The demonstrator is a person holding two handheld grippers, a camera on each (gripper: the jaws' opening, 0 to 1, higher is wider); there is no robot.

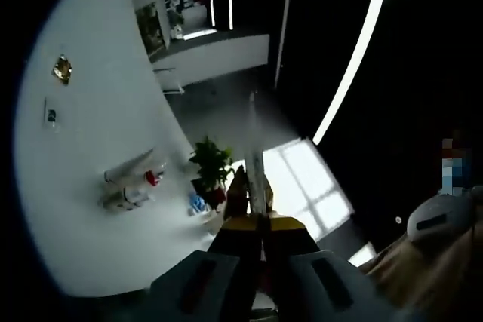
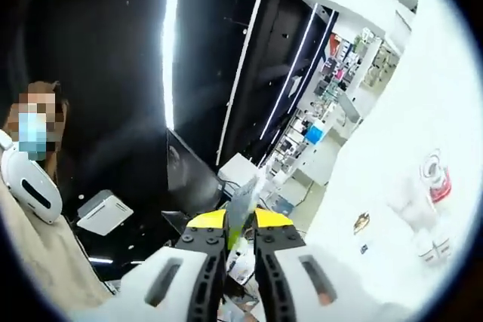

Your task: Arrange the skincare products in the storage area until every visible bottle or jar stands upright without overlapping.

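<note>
The left gripper [image 1: 256, 205] has its yellow-tipped jaws pressed nearly together on a long, thin, pale thing [image 1: 253, 148] that rises straight ahead of the jaws; it looks like a flat strip or tube seen edge-on, but the view is too dim and blurred to say which. Off to the left of this gripper, well apart from it, a white wall shelf or panel [image 1: 98, 209] carries two bottles [image 1: 132, 186] lying on their sides, close together, one with a red cap; their labels cannot be read. Just left of the jaws stands a green potted plant [image 1: 211, 167], and a small blue item beside it is too blurred to identify.

In the right gripper view, the right gripper [image 2: 240, 224] likewise has its jaws drawn close on a pale translucent piece [image 2: 245, 197] that stands up between the tips; only its lower part is sharp. Far to the right of these jaws, on a white surface [image 2: 392, 126], sit white containers [image 2: 423, 209], one with a red band, overexposed and hard to separate. A person's shoulder is cut off at the left edge.
</note>
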